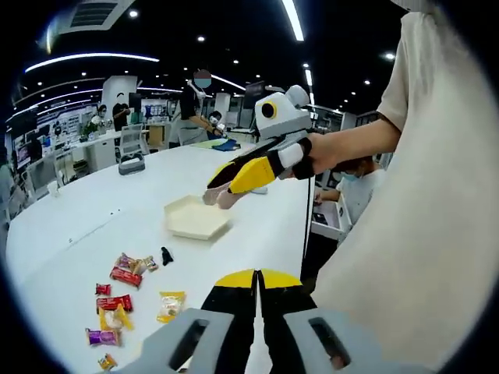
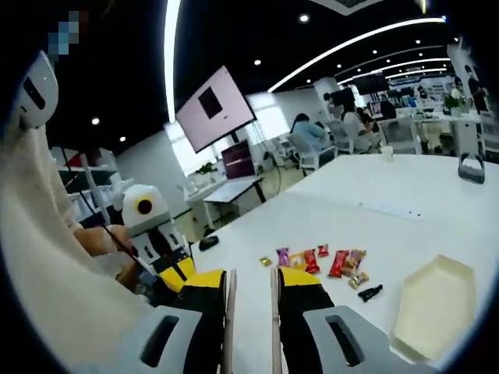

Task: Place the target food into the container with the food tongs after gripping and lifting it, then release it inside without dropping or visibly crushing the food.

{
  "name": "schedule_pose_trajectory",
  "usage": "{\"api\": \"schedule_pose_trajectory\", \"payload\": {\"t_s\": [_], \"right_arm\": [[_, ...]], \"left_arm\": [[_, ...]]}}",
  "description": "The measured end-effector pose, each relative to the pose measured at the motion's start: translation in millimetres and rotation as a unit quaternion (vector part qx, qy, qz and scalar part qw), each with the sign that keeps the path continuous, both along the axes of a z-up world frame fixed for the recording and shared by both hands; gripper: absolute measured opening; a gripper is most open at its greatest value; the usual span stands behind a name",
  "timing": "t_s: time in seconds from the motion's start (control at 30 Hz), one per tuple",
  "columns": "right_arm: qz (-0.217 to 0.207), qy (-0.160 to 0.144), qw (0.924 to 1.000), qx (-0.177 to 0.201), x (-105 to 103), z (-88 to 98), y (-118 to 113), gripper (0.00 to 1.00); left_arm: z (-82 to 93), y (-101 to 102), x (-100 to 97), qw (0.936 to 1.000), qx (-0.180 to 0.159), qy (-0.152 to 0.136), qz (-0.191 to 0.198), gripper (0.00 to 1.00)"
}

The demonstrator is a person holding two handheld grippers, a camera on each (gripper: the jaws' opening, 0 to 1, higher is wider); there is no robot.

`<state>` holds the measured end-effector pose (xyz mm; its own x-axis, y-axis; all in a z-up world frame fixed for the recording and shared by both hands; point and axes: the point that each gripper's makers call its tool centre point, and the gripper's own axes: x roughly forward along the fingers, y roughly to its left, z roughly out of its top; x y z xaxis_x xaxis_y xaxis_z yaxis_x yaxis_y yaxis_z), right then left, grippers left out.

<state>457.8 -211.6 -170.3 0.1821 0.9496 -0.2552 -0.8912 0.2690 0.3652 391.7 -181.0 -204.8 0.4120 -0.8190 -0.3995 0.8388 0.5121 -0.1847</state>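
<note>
A cream hexagonal container (image 1: 195, 219) (image 2: 433, 308) lies open on the white table. Several wrapped snacks (image 1: 125, 292) (image 2: 320, 261) are scattered beside it. My right gripper (image 1: 224, 184) (image 2: 252, 273) hovers just above the container's far right rim. Its jaws are closed on the two thin arms of the food tongs (image 2: 229, 312), whose pale tips (image 1: 219, 196) poke out below the jaws. I cannot tell whether food sits in those tips. My left gripper (image 1: 257, 274) (image 2: 178, 269) is shut with nothing in it, held back near the table's edge.
A small black object (image 1: 166, 255) (image 2: 369, 293) lies between the snacks and the container. A dark device (image 1: 131, 164) (image 2: 472, 167) stands farther out on the table (image 1: 93, 226). The person's shirt (image 1: 405, 234) rises at the right. Desks, chairs and people fill the background.
</note>
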Motion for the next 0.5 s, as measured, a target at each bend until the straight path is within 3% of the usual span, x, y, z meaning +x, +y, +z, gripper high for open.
{"api": "schedule_pose_trajectory", "payload": {"t_s": [0.07, 0.17, 0.27, 0.5], "right_arm": [[0.010, -0.010, 0.9999, 0.009, -5, 7.7, 3, 0.25], [0.027, -0.027, 0.9992, 0.011, -13, 17.4, 6, 0.25], [0.052, -0.031, 0.9980, 0.017, -23, 23.4, 7, 0.25], [0.108, -0.041, 0.9931, 0.017, -43, 28.4, 11, 0.25]], "left_arm": [[11.9, 0, 12.7, 0.9972, -0.064, 0.011, 0.037, 0.00], [30.7, 11, 29.9, 0.9855, -0.145, 0.016, 0.087, 0.00], [30.2, 17, 30.4, 0.9925, -0.094, -0.011, 0.078, 0.04], [43.5, -12, 7.1, 0.9962, -0.068, -0.032, -0.043, 0.12]]}}
